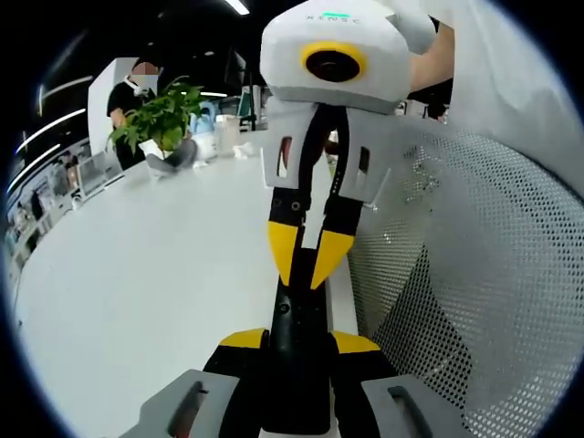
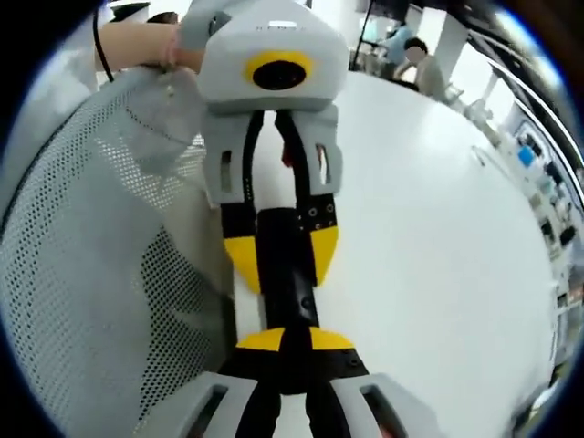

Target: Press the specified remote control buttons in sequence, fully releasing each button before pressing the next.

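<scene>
left hand-held gripper (image 1: pixel 299 351) clamps remote (image 1: pixel 301 356) | right hand-held gripper (image 2: pixel 294 351) pinches it

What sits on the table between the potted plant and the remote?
Nothing: in the left gripper view, only bare white table lies between the potted plant and the remote.

Table: white top (image 1: pixel 137 274), broad, curved edge; bare across the near part
Chair: grey mesh back (image 1: pixel 474 274), beside the table edge
Plant: green, potted (image 1: pixel 160 119), at the table's far end
Ceiling: dark; strip lights (image 1: pixel 239 7)
Far side: shelves (image 2: pixel 547 201), blurred; seated person (image 2: pixel 424 68) beyond table
</scene>
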A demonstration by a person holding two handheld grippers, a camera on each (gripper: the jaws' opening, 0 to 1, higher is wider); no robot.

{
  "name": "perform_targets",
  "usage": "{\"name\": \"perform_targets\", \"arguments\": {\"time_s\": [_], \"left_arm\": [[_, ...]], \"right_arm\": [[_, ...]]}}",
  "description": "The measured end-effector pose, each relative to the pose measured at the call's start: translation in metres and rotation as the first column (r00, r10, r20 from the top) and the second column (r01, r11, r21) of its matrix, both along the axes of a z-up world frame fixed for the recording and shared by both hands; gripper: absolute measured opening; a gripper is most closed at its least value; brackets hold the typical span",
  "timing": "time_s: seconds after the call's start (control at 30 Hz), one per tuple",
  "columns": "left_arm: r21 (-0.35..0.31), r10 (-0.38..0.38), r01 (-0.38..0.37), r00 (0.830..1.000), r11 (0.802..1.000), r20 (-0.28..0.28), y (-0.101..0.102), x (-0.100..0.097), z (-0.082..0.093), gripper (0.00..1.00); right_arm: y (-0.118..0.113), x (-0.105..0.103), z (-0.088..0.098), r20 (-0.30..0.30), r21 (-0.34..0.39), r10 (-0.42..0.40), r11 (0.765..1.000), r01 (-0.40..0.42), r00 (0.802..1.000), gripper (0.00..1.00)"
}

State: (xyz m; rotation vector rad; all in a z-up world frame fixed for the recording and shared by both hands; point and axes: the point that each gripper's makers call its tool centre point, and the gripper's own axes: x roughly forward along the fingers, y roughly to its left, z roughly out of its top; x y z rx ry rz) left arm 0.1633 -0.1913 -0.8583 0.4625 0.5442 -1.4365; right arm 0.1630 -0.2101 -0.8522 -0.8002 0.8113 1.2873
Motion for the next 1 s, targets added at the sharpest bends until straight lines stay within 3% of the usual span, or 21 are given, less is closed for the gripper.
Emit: {"name": "perform_targets", "arguments": {"time_s": [0.07, 0.27, 0.43, 0.57, 0.7, 0.9, 1.0], "left_arm": [[0.000, 0.001, -0.001, 1.000, 1.000, 0.000, 0.0000, -0.0001, 0.0001, 0.26], [-0.001, 0.000, 0.000, 1.000, 1.000, 0.000, 0.0001, -0.0001, 0.0000, 0.26], [-0.002, 0.001, -0.001, 1.000, 1.000, -0.001, 0.0002, 0.0000, 0.0002, 0.26], [-0.002, 0.000, 0.000, 1.000, 1.000, 0.000, 0.0002, 0.0002, -0.0001, 0.26], [-0.002, 0.000, 0.000, 1.000, 1.000, -0.001, 0.0001, 0.0002, 0.0001, 0.26], [-0.003, 0.001, -0.001, 1.000, 1.000, -0.001, 0.0001, 0.0004, -0.0001, 0.26], [-0.003, 0.001, -0.001, 1.000, 1.000, -0.001, 0.0000, 0.0004, 0.0001, 0.26]], "right_arm": [[-0.0005, -0.0007, 0.0006, 0.015, 0.044, -0.028, 0.999, 0.027, 0.999, 0.05], [0.0017, -0.0009, 0.0006, 0.036, 0.068, -0.022, 0.997, 0.019, 0.999, 0.04], [0.0032, -0.0023, 0.0004, 0.058, 0.031, 0.061, 0.998, -0.063, 0.996, 0.04], [0.0047, -0.0043, -0.0002, 0.088, -0.025, 0.166, 0.986, -0.164, 0.982, 0.03], [0.0055, -0.0032, -0.0012, 0.065, -0.062, 0.189, 0.981, -0.185, 0.980, 0.02], [0.0044, -0.0012, -0.0026, -0.032, -0.089, 0.066, 0.994, -0.069, 0.997, 0.02], [0.0053, -0.0005, -0.0027, -0.034, -0.099, 0.033, 0.994, -0.036, 0.999, 0.02]]}}
